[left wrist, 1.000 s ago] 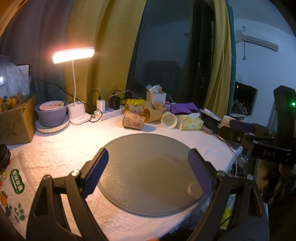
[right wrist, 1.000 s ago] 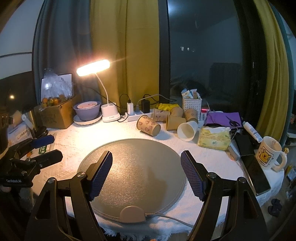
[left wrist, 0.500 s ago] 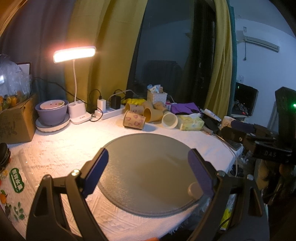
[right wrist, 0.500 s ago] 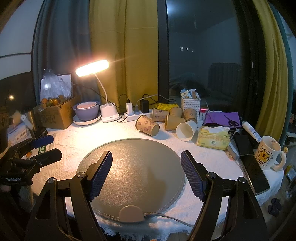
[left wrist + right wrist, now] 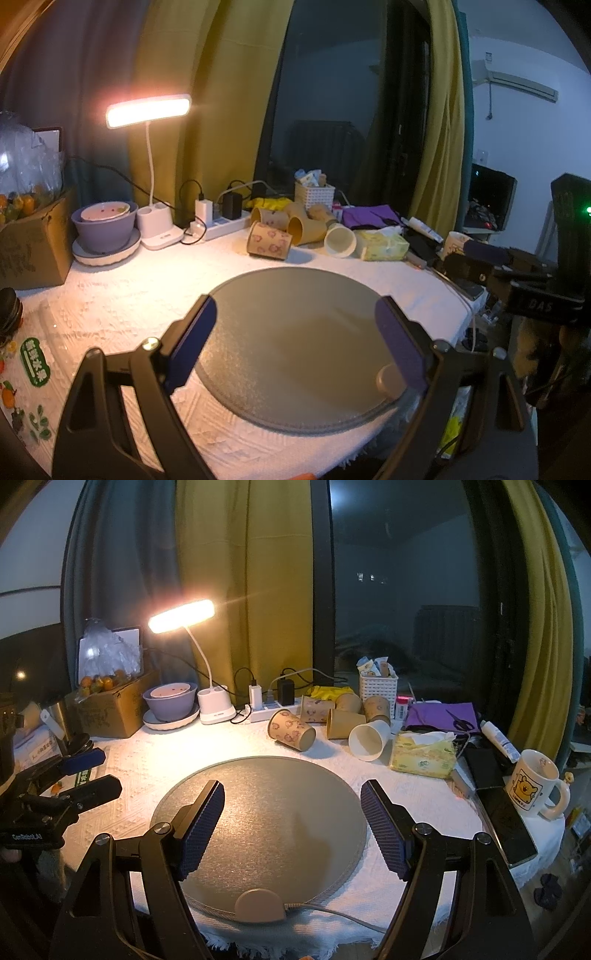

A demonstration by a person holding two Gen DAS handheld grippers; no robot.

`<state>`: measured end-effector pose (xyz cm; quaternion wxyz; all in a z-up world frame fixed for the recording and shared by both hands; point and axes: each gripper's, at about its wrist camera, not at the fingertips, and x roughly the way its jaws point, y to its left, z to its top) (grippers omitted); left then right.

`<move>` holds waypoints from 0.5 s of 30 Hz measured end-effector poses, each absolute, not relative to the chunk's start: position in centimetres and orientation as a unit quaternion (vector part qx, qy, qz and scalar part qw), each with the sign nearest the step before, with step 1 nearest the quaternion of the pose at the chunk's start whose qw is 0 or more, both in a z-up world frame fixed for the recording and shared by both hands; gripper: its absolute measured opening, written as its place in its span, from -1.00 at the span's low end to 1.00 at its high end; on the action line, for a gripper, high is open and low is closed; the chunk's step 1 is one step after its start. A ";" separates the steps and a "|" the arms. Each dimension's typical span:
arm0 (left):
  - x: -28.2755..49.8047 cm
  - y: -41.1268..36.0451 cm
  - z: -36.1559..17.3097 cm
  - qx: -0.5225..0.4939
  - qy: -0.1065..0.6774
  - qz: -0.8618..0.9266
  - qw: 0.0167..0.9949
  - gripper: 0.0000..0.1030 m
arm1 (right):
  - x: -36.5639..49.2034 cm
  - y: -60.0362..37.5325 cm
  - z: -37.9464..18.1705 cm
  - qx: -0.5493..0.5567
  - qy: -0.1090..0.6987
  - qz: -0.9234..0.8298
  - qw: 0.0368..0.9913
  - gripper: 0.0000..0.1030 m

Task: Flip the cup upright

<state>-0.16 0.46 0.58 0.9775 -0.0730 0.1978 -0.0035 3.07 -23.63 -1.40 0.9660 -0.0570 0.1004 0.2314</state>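
Note:
Several paper cups lie on their sides at the back of the table: a patterned brown cup (image 5: 291,734) nearest the round grey mat (image 5: 258,823), a plain brown one (image 5: 341,723) and a white one (image 5: 369,740). The same cups show in the left wrist view: the patterned brown cup (image 5: 269,245) and the white cup (image 5: 340,242). My right gripper (image 5: 293,829) is open and empty above the mat, well short of the cups. My left gripper (image 5: 297,343) is open and empty above the mat (image 5: 303,343). Each gripper shows at the other view's edge.
A lit desk lamp (image 5: 210,701), a purple bowl (image 5: 170,701), a power strip (image 5: 271,707) and a white basket (image 5: 378,686) stand at the back. A tissue pack (image 5: 423,755), phones (image 5: 506,819) and a mug (image 5: 532,782) lie on the right. A cardboard box (image 5: 110,705) is on the left.
Both views have shifted only slightly; the cups lie as before and both grippers stay open.

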 end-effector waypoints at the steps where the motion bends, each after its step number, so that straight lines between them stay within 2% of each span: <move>1: -0.1 0.5 0.6 -0.072 0.197 -0.003 0.978 0.72 | 3.1 -23.6 -1.4 -0.057 0.101 0.232 0.966 0.54; 15: 0.9 0.0 0.9 -0.049 0.200 -0.007 0.979 0.72 | 3.2 -23.7 -1.6 -0.055 0.100 0.232 0.966 0.54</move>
